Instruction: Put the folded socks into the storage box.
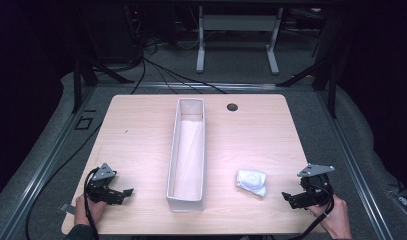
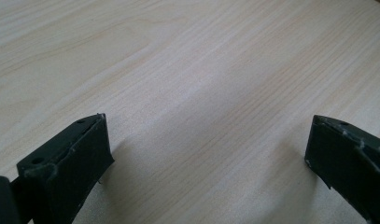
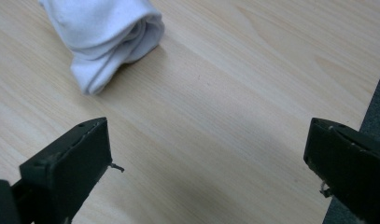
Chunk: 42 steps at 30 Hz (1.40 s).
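Note:
A rolled white sock [image 1: 252, 181] lies on the wooden table [image 1: 141, 135], right of a long narrow white box [image 1: 187, 152] that stands open and looks empty. My right gripper [image 1: 289, 197] rests near the table's front right corner, a short way right of the sock, with its jaws wide apart and nothing between them. In the right gripper view the sock [image 3: 103, 37] lies beyond the left jaw, untouched by the right gripper [image 3: 208, 161]. My left gripper [image 1: 125, 193] sits at the front left, open over bare wood, as the left gripper view [image 2: 208, 158] shows.
A round cable hole [image 1: 232, 107] sits near the table's far edge. Black cables trail off the left side onto grey carpet. A white desk frame [image 1: 238, 40] stands behind the table. The table's right edge [image 3: 372, 112] lies close to my right gripper.

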Motion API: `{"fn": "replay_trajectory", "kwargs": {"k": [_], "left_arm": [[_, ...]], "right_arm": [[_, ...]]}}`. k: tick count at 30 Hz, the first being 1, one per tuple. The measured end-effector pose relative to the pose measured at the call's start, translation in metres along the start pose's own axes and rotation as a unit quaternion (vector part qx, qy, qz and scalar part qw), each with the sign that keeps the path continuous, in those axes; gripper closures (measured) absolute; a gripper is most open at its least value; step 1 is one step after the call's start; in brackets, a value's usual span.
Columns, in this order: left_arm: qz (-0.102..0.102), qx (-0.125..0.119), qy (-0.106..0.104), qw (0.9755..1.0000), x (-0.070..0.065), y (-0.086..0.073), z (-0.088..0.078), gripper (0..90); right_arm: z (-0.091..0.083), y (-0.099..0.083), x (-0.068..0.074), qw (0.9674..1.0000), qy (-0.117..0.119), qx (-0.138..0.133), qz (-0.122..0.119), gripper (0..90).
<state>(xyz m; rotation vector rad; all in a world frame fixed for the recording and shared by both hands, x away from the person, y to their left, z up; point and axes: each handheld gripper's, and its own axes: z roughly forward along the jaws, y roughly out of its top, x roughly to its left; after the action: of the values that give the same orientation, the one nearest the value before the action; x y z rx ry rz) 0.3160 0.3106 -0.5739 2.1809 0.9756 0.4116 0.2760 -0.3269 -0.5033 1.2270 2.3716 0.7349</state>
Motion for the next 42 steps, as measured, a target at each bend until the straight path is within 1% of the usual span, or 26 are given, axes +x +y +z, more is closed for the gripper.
{"fn": "replay_trajectory", "kwargs": {"k": [2, 3, 4, 6, 8, 10, 11, 12, 13, 14, 18, 19, 20, 22, 24, 25, 27, 30, 34, 36, 37, 38, 39, 40, 41, 42], "left_arm": [[0.0, 0.0, 0.0, 1.0, 0.0, 0.0, 0.0, 0.1], [0.0, 0.0, 0.0, 1.0, 0.0, 0.0, 0.0, 0.2], [0.0, 0.0, 0.0, 1.0, 0.0, 0.0, 0.0, 0.1], [0.0, 0.0, 0.0, 1.0, 0.0, 0.0, 0.0, 0.2], [0.0, 0.0, 0.0, 1.0, 0.0, 0.0, 0.0, 0.1], [0.0, 0.0, 0.0, 1.0, 0.0, 0.0, 0.0, 0.1], [0.0, 0.0, 0.0, 1.0, 0.0, 0.0, 0.0, 0.1], [0.0, 0.0, 0.0, 1.0, 0.0, 0.0, 0.0, 0.2], [-0.001, 0.0, 0.0, 1.0, 0.0, 0.0, 0.0, 0.2], [0.0, 0.0, 0.0, 1.0, 0.0, 0.0, 0.0, 0.1], [0.0, 0.0, 0.0, 1.0, 0.0, 0.0, 0.0, 0.2], [0.0, 0.0, 0.0, 1.0, 0.0, 0.0, 0.0, 0.2], [0.0, 0.0, 0.0, 1.0, 0.0, 0.0, 0.0, 0.2], [0.0, 0.0, 0.0, 1.0, 0.0, 0.0, 0.0, 0.2], [0.0, 0.0, 0.0, 1.0, 0.0, 0.0, 0.0, 0.2], [0.0, 0.0, 0.0, 1.0, 0.0, 0.0, 0.0, 0.2], [0.0, 0.0, 0.0, 1.0, 0.0, 0.0, 0.0, 0.2], [0.0, 0.0, 0.0, 1.0, 0.0, 0.0, 0.0, 0.1], [0.0, 0.0, 0.0, 1.0, 0.0, 0.0, 0.0, 0.2], [0.0, 0.0, 0.0, 1.0, 0.0, 0.0, 0.0, 0.2], [0.0, 0.0, 0.0, 1.0, 0.0, 0.0, 0.0, 0.2], [0.0, 0.0, 0.0, 1.0, 0.0, 0.0, 0.0, 0.2], [0.0, 0.0, 0.0, 1.0, 0.0, 0.0, 0.0, 0.2], [0.0, 0.0, 0.0, 1.0, 0.0, 0.0, 0.0, 0.2], [0.0, 0.0, 0.0, 1.0, 0.0, 0.0, 0.0, 0.2], [0.0, 0.0, 0.0, 1.0, 0.0, 0.0, 0.0, 0.2]], "right_arm": [[-0.001, 0.002, 0.0, 1.0, 0.003, 0.0, -0.002, 0.5], [-0.003, 0.006, 0.001, 1.0, 0.0, 0.001, -0.007, 0.5], [-0.004, 0.01, 0.002, 0.9999, 0.003, 0.003, -0.013, 0.5], [-0.005, 0.012, 0.003, 0.9999, 0.001, 0.004, -0.014, 0.5], [-0.007, 0.018, 0.003, 0.9997, 0.006, 0.006, -0.021, 0.5], [-0.008, 0.024, 0.004, 0.9995, 0.003, 0.013, -0.029, 0.9], [-0.009, 0.027, 0.005, 0.9993, 0.007, 0.017, -0.033, 1.0], [-0.009, 0.034, 0.006, 0.9988, 0.006, 0.026, -0.04, 1.1], [-0.009, 0.034, 0.006, 0.9988, 0.006, 0.026, -0.04, 1.1], [-0.01, 0.036, 0.007, 0.9986, 0.005, 0.028, -0.045, 1.1], [-0.01, 0.05, 0.01, 0.9971, 0.016, 0.037, -0.064, 1.0], [-0.009, 0.056, 0.013, 0.9963, 0.016, 0.041, -0.074, 0.8], [-0.009, 0.056, 0.013, 0.9963, 0.016, 0.041, -0.074, 0.8], [-0.008, 0.064, 0.016, 0.9953, 0.025, 0.045, -0.082, 0.5], [-0.006, 0.071, 0.019, 0.9941, 0.027, 0.048, -0.093, 0.4], [-0.004, 0.078, 0.022, 0.9924, 0.031, 0.053, -0.107, 0.4], [-0.003, 0.08, 0.024, 0.9918, 0.032, 0.053, -0.111, 0.4], [0.003, 0.09, 0.029, 0.9894, 0.042, 0.062, -0.124, 0.9], [0.009, 0.099, 0.035, 0.987, 0.046, 0.071, -0.137, 1.2], [0.016, 0.104, 0.04, 0.9843, 0.055, 0.08, -0.147, 0.8], [0.016, 0.104, 0.04, 0.9843, 0.055, 0.08, -0.147, 0.8], [0.018, 0.105, 0.041, 0.9832, 0.058, 0.085, -0.151, 0.4], [0.02, 0.107, 0.044, 0.9827, 0.053, 0.09, -0.153, 0.3], [0.022, 0.109, 0.044, 0.981, 0.069, 0.094, -0.155, 0.0], [0.024, 0.11, 0.047, 0.9812, 0.057, 0.094, -0.159, 0.0], [0.027, 0.111, 0.047, 0.9796, 0.071, 0.097, -0.161, 0.0]]}}
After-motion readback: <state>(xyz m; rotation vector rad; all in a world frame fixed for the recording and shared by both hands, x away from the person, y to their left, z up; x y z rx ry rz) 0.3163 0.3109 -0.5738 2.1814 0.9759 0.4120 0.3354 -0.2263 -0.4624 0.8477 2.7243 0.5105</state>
